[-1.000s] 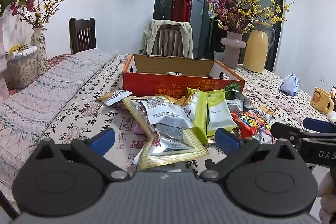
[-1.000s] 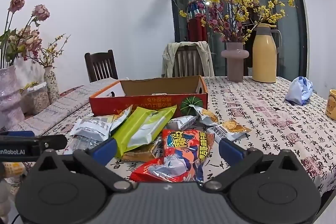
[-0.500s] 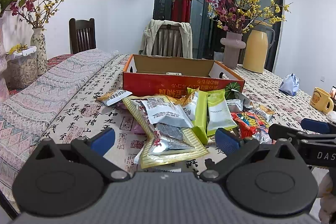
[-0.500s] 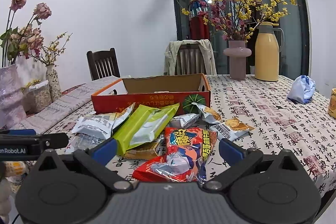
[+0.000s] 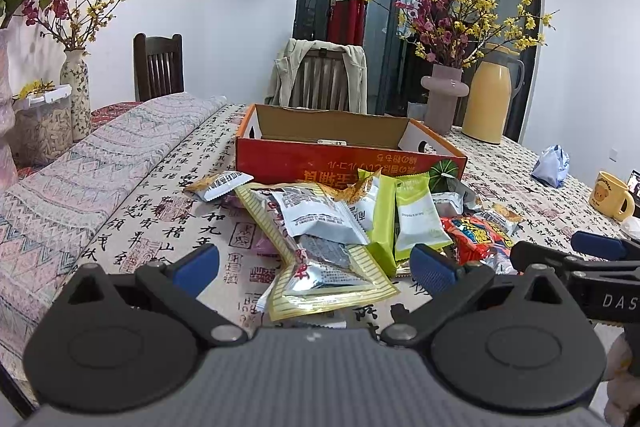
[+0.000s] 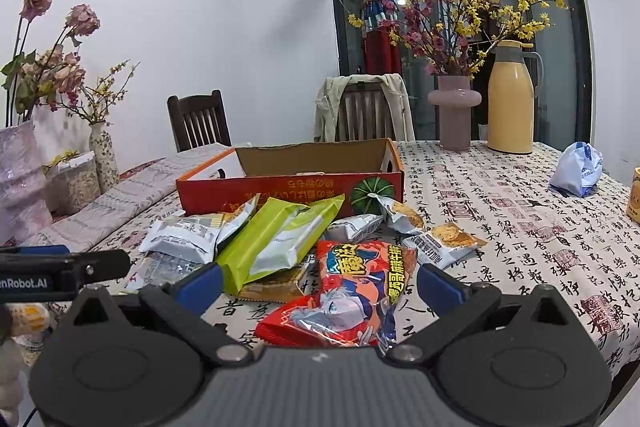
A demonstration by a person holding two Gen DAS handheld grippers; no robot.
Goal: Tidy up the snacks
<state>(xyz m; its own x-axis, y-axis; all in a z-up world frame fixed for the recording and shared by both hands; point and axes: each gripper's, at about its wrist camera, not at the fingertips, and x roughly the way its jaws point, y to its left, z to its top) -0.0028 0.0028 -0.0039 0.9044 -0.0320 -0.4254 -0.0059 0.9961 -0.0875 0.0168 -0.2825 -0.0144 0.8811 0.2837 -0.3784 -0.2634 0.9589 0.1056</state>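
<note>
Both tools wide open, empty: left tool, right tool; red packet long axis toward box.

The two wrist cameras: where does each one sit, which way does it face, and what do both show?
Left wrist: sits on the left gripper, facing the gold-edged foil snack packet; open jaws show, right gripper beside.
Right wrist: sits on the right gripper, facing the red cartoon snack bag; open jaws show, left gripper beside.
Shared: red cardboard box, yellow thermos jug.

even indoor light, fisheye-warped edges
</note>
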